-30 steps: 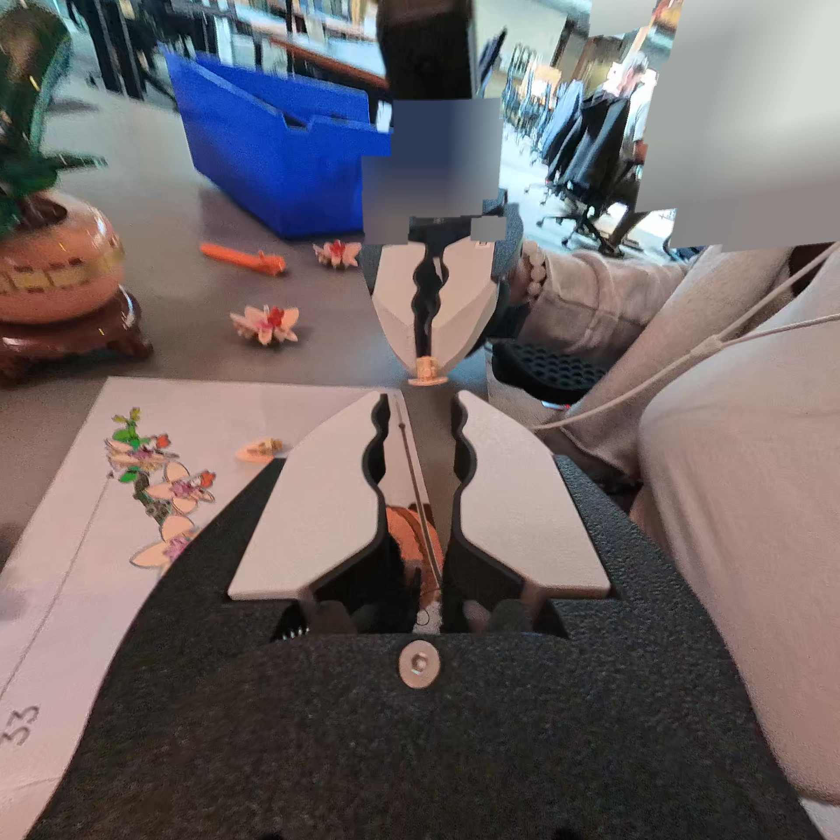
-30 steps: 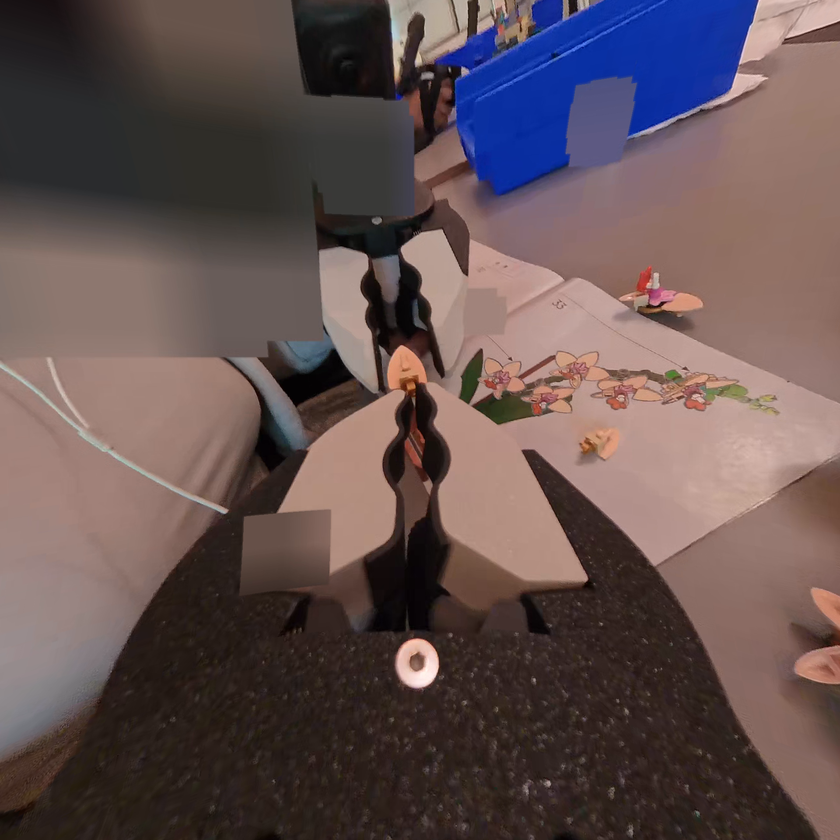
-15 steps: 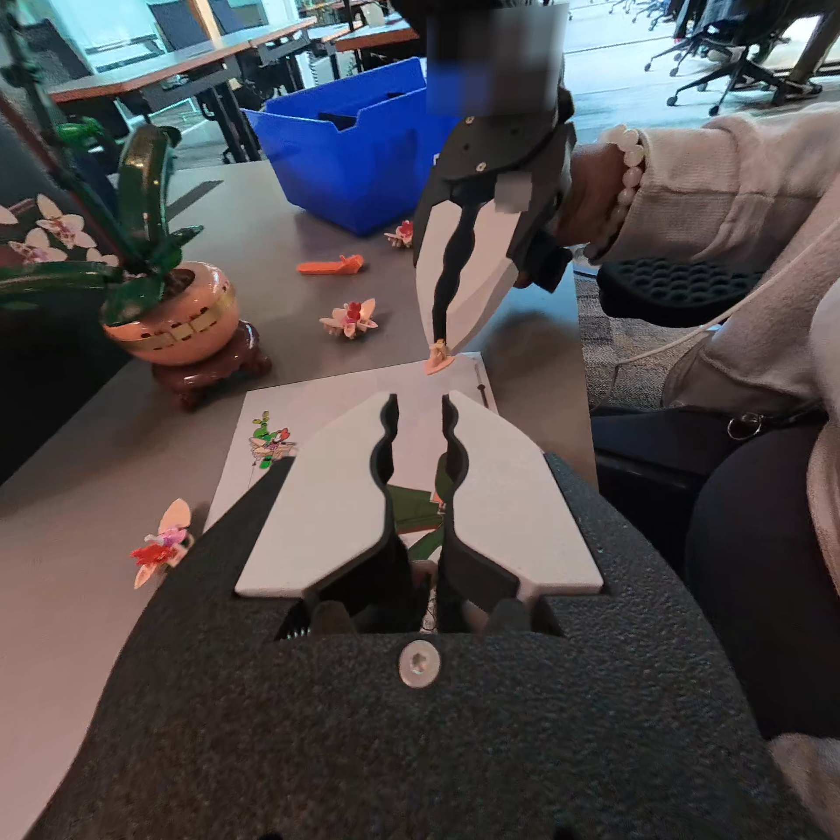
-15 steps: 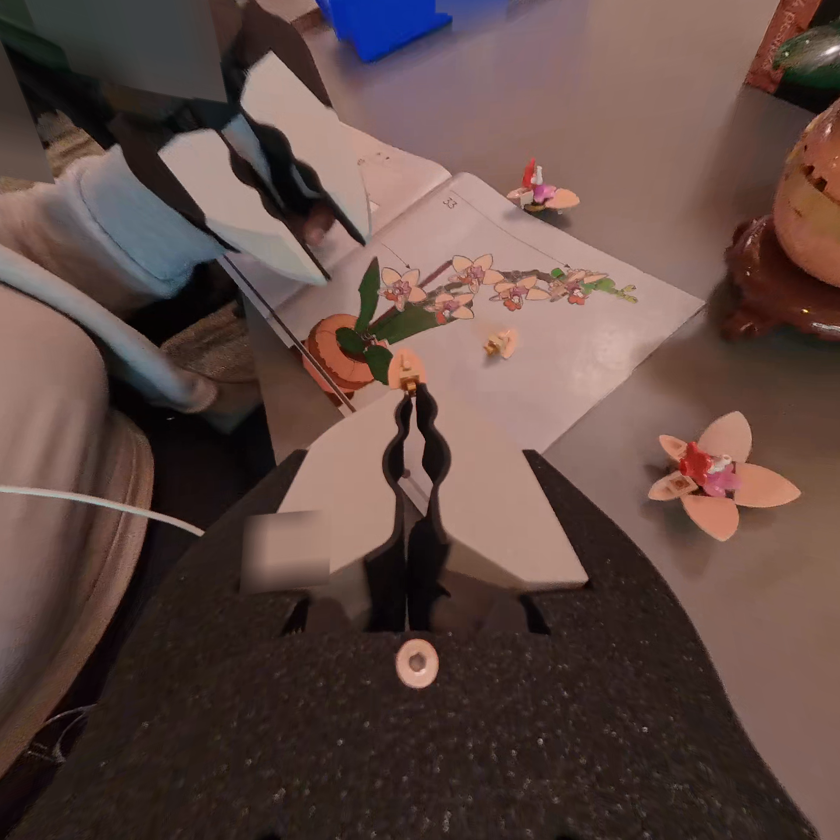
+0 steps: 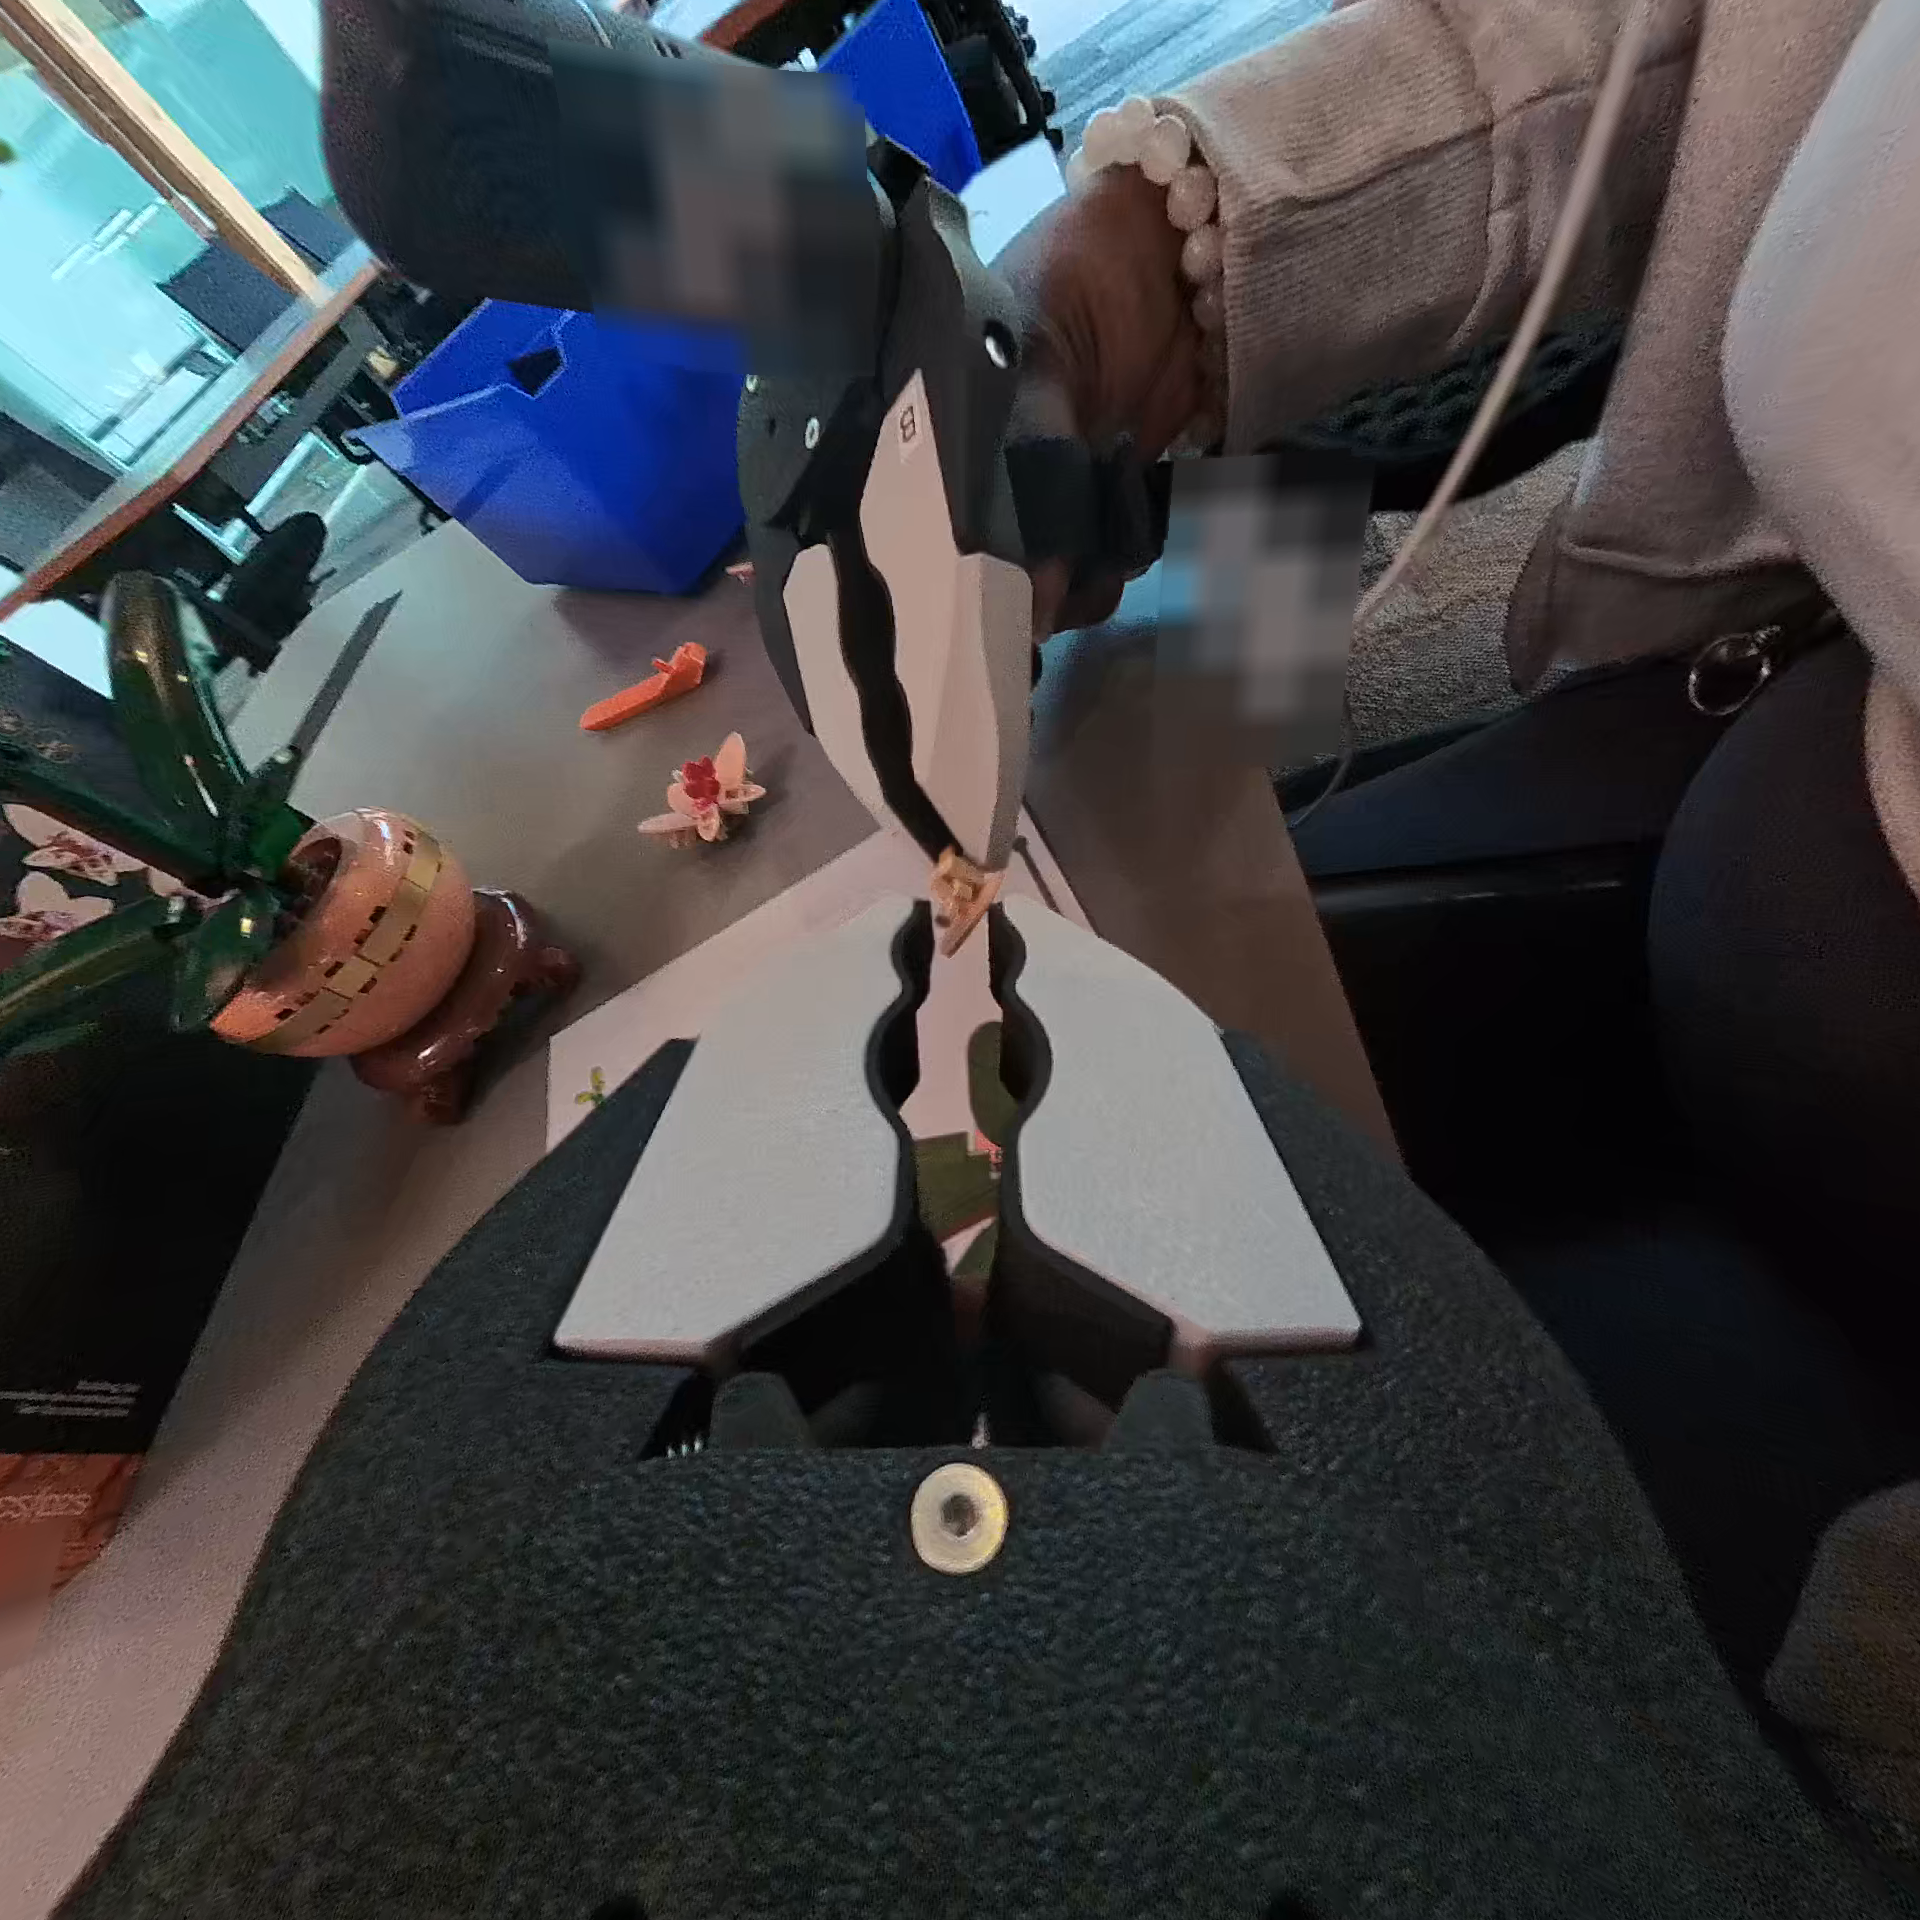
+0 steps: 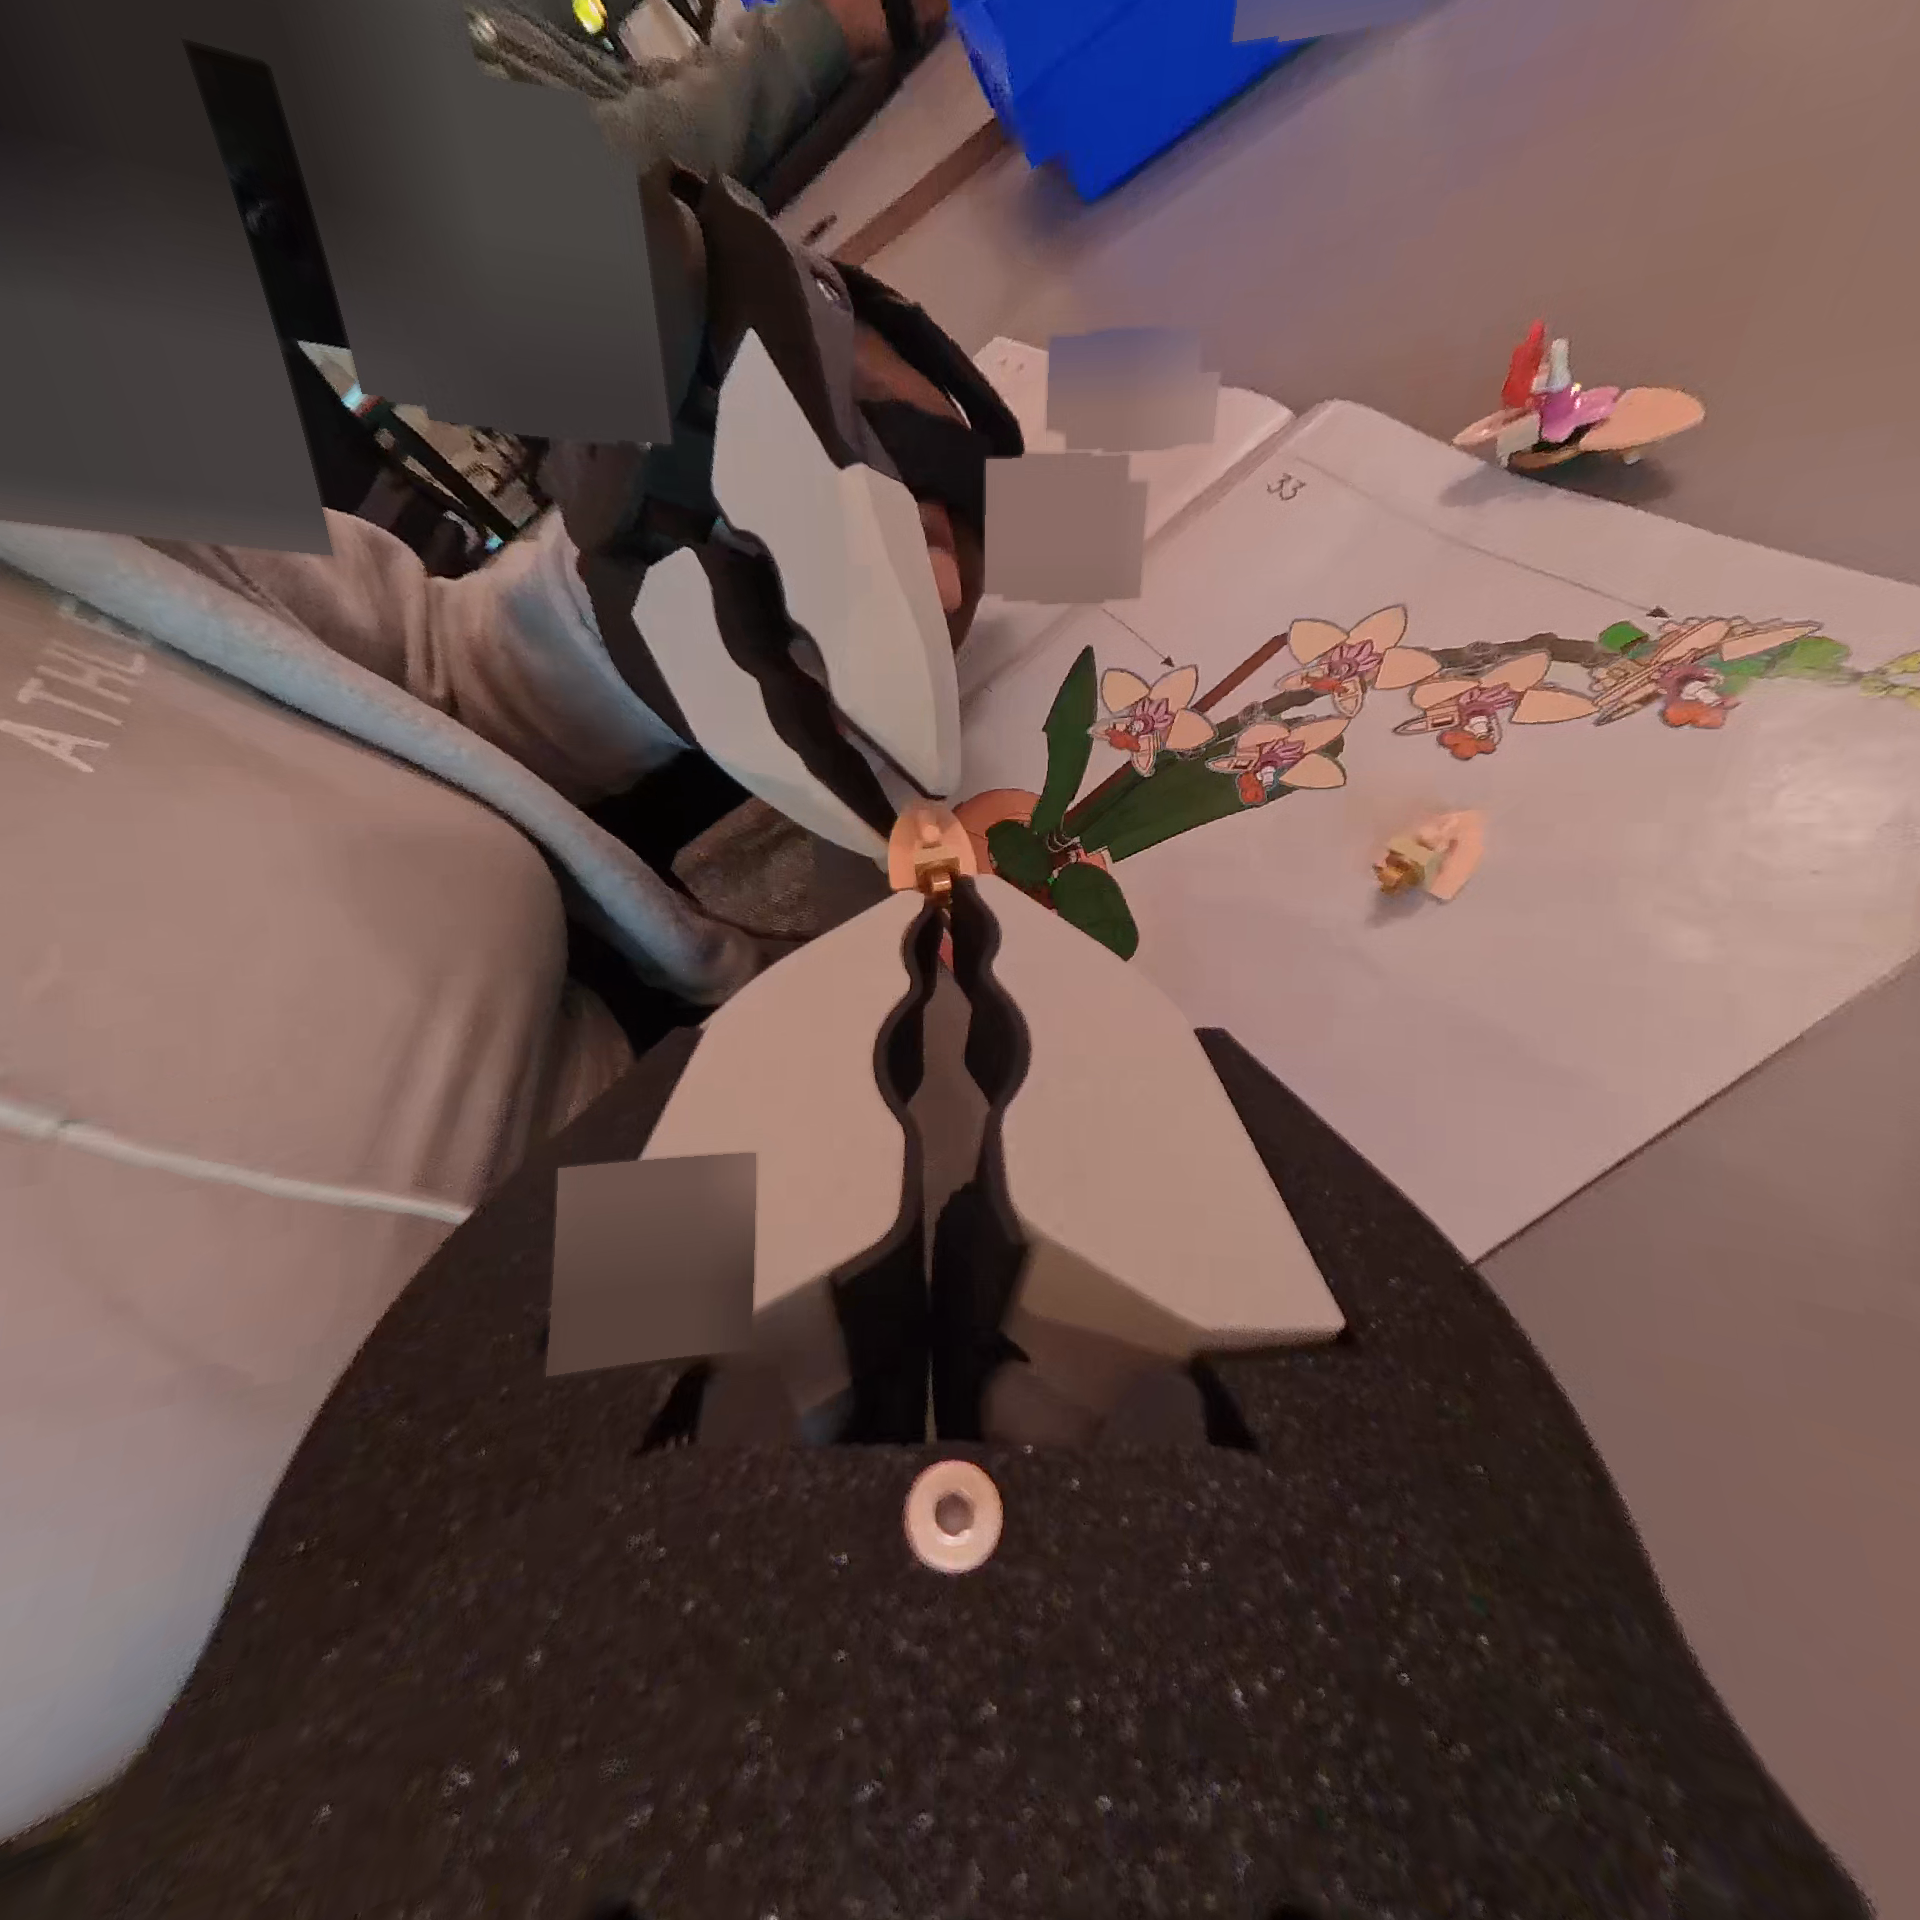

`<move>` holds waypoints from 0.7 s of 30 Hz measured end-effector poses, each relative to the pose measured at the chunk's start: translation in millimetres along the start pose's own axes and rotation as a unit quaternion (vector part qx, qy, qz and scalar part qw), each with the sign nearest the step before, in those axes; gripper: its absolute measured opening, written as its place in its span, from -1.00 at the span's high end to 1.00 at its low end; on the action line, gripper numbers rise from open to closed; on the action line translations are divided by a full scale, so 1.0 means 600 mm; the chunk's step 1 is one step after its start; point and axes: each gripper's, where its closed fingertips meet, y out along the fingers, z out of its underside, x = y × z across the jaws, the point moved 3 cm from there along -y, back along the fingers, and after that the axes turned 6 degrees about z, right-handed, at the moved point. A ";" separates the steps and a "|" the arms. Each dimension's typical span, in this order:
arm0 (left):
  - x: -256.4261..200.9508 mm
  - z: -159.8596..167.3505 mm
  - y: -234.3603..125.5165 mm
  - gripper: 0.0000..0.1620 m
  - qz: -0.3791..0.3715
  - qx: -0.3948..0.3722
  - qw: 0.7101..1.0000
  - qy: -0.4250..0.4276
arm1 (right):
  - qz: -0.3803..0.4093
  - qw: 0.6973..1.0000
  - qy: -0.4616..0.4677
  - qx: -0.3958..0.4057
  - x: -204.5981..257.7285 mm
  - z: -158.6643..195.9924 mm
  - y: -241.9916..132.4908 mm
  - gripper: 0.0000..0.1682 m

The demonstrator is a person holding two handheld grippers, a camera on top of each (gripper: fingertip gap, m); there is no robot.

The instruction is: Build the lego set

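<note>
Grey table [image 6: 1714, 208]; left gripper [image 5: 956, 920] now meets petal [image 5: 961, 896]

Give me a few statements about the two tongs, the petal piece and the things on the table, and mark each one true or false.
1. The right tongs are shut on a small petal piece. True.
2. The left tongs are clamped fully shut. False: their jaws stand apart, with the petal piece at the gap between their tips.
3. A loose petal piece lies on the open instruction booklet. True.
4. The pink flower pot holds a full spray of blooms. False: only green leaves show in it.
5. The orange tool lies inside the blue bin. False: it lies on the table, in front of the bin.
</note>
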 end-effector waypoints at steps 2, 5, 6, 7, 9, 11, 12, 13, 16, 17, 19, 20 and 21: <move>-0.004 0.009 0.000 0.88 -0.004 0.015 1.000 -0.004 | 0.032 0.999 -0.013 0.002 -0.002 0.005 0.009 0.97; 0.007 0.032 -0.009 0.83 -0.031 0.055 0.997 -0.041 | 0.160 0.986 -0.042 -0.013 -0.029 0.003 0.011 0.97; 0.013 0.036 -0.013 0.81 -0.044 0.061 0.996 -0.057 | 0.201 0.978 -0.056 -0.002 -0.037 0.005 0.011 0.97; 0.017 0.038 -0.018 0.81 -0.054 0.060 0.994 -0.070 | 0.237 0.969 -0.070 0.012 -0.045 0.007 0.011 0.97; 0.022 0.037 -0.024 0.80 -0.061 0.048 0.993 -0.088 | 0.278 0.955 -0.090 0.042 -0.055 0.008 0.015 0.97; 0.028 0.036 -0.029 0.80 -0.071 0.037 0.992 -0.100 | 0.297 0.948 -0.094 0.066 -0.065 0.009 0.021 0.97; 0.030 0.036 -0.031 0.80 -0.076 0.035 0.991 -0.105 | 0.303 0.945 -0.095 0.077 -0.070 0.011 0.023 0.97; 0.031 0.038 -0.033 0.80 -0.082 0.036 0.990 -0.108 | 0.303 0.944 -0.094 0.088 -0.072 0.016 0.027 0.96; 0.031 0.050 -0.038 0.80 -0.096 0.049 0.987 -0.121 | 0.295 0.947 -0.091 0.089 -0.073 0.022 0.030 0.79; 0.031 0.056 -0.039 0.80 -0.099 0.058 0.985 -0.130 | 0.296 0.946 -0.091 0.091 -0.075 0.023 0.027 0.76; 0.032 0.063 -0.043 0.80 -0.103 0.067 0.982 -0.143 | 0.298 0.946 -0.092 0.087 -0.077 0.022 0.018 0.71; 0.035 0.065 -0.046 0.80 -0.109 0.069 0.980 -0.149 | 0.295 0.947 -0.093 0.084 -0.076 0.020 0.014 0.68; 0.038 0.066 -0.049 0.80 -0.113 0.070 0.979 -0.158 | 0.288 0.949 -0.095 0.081 -0.074 0.017 0.010 0.66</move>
